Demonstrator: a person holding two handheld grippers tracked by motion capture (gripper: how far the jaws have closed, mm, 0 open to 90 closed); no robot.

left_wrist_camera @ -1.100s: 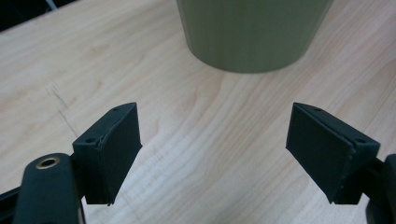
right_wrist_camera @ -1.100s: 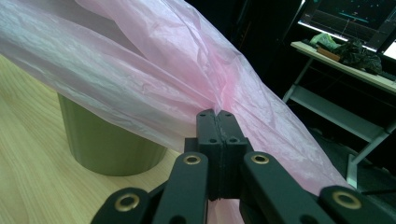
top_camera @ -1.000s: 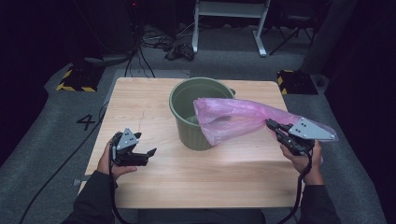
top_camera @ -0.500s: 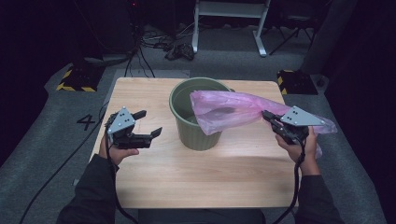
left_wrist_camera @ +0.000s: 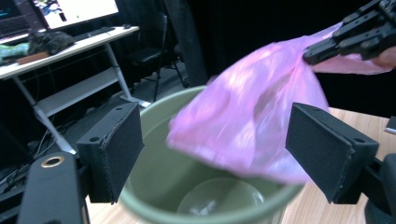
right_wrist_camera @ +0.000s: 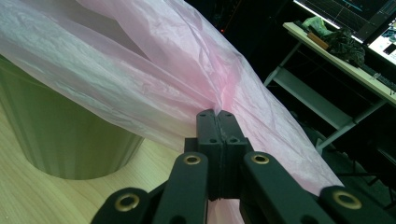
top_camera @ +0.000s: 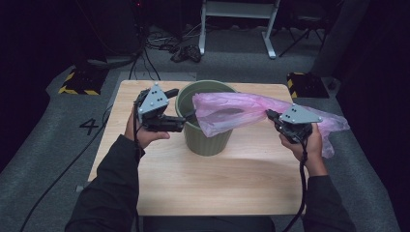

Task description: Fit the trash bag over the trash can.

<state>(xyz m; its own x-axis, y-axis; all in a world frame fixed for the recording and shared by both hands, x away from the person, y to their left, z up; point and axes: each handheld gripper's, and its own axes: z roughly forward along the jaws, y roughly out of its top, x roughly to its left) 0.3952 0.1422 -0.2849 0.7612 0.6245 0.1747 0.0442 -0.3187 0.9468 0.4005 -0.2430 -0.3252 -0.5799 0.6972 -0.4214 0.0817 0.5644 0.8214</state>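
Near the far edge of the wooden tabletop (top_camera: 232, 179), seen from the high view, a green bucket (top_camera: 205, 140) stands upright with a pink plastic bag (top_camera: 232, 111) draped over its right rim. From there the bag stretches toward the right edge, where the right gripper (top_camera: 270, 116) pinches it. Left of the bucket, the left gripper (top_camera: 181, 108) is held at the rim, spread apart.

Along the left gripper view, both pads (left_wrist_camera: 116, 149) stand wide with nothing between them, framing the bucket (left_wrist_camera: 159, 172) and bag (left_wrist_camera: 252, 112).

Across the right gripper view, the jaws sit clenched on the bag (right_wrist_camera: 140, 79), the bucket (right_wrist_camera: 60, 140) just beneath.

Black tools (top_camera: 180, 110), grey three-cornered plates, brass screws, dark sleeves (top_camera: 109, 193)
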